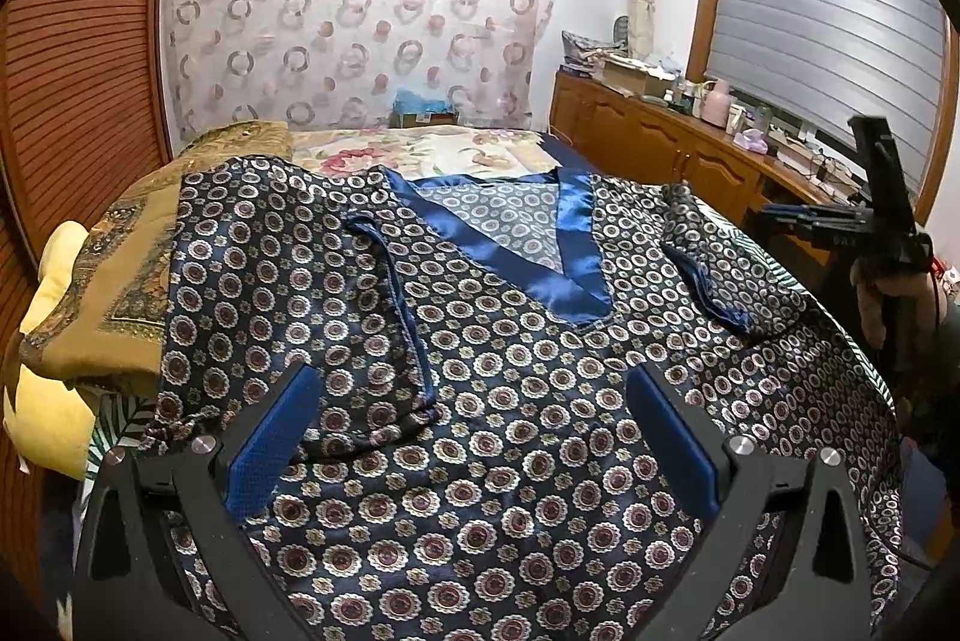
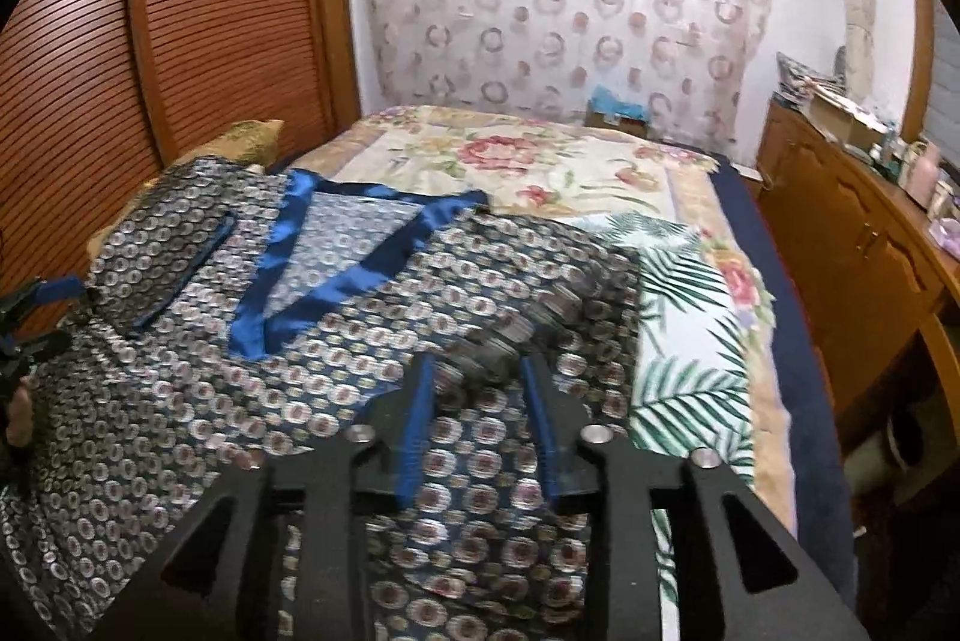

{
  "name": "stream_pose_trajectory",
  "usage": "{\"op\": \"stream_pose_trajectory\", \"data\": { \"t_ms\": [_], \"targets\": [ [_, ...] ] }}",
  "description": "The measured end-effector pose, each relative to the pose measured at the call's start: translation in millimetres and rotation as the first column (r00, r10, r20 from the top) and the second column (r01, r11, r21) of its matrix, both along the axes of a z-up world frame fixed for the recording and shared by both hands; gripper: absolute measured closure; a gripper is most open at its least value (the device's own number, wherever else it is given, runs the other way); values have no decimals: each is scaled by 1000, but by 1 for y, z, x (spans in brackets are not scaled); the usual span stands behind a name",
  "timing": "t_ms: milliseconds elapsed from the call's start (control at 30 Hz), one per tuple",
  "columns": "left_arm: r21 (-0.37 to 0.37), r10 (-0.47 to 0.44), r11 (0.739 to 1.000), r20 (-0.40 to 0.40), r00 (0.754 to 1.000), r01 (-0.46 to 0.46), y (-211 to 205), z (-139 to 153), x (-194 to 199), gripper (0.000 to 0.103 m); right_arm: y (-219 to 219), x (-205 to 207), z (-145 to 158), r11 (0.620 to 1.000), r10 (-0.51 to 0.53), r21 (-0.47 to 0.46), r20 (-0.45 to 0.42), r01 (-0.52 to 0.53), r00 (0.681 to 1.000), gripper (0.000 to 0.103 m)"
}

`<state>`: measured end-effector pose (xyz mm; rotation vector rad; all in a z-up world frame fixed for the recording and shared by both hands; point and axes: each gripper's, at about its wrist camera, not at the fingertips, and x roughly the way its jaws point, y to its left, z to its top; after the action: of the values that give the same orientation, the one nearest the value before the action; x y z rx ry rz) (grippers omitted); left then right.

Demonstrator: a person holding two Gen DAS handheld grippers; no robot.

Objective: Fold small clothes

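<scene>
A dark blue patterned satin top (image 1: 492, 341) with a bright blue V-neck band (image 1: 576, 245) lies flat on the bed, both short sleeves folded inward. It also shows in the right wrist view (image 2: 336, 353). My left gripper (image 1: 474, 389) is wide open just above the top's middle, holding nothing. My right gripper (image 2: 480, 371) hovers over the folded right sleeve (image 2: 540, 305) with its jaws partly open; blurred cloth sits between its fingertips. It also shows at the right edge of the left wrist view (image 1: 882, 197).
A floral bedspread (image 2: 540, 167) covers the bed. A folded mustard blanket (image 1: 120, 269) and yellow pillow (image 1: 48, 401) lie at the left. A slatted wooden wardrobe (image 2: 180, 11) stands left, a cluttered wooden sideboard (image 1: 690, 137) right.
</scene>
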<state>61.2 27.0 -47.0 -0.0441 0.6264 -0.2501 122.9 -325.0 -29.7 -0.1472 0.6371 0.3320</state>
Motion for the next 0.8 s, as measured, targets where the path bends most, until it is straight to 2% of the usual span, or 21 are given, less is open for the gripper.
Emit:
{"op": "stream_pose_trajectory", "data": {
  "t_ms": [167,333,467,633,800],
  "targets": [
    [-6,21,1000,3,1000,-21,11,3,4,0,-7,17,-18,996,-74,-46,-48,72,996,64],
    [2,48,999,6,999,-48,23,6,9,0,-11,29,-31,993,-108,-50,-84,104,991,64],
    [-8,67,998,8,998,-66,32,9,11,0,0,32,-15,997,-83,-5,-52,83,995,64],
    [-11,67,998,7,998,-67,33,6,10,0,40,38,6,1000,13,21,-17,-13,1000,64],
    [-11,56,998,0,998,-56,31,3,9,0,83,64,1,998,68,-4,-53,-68,996,64]
  ]
}}
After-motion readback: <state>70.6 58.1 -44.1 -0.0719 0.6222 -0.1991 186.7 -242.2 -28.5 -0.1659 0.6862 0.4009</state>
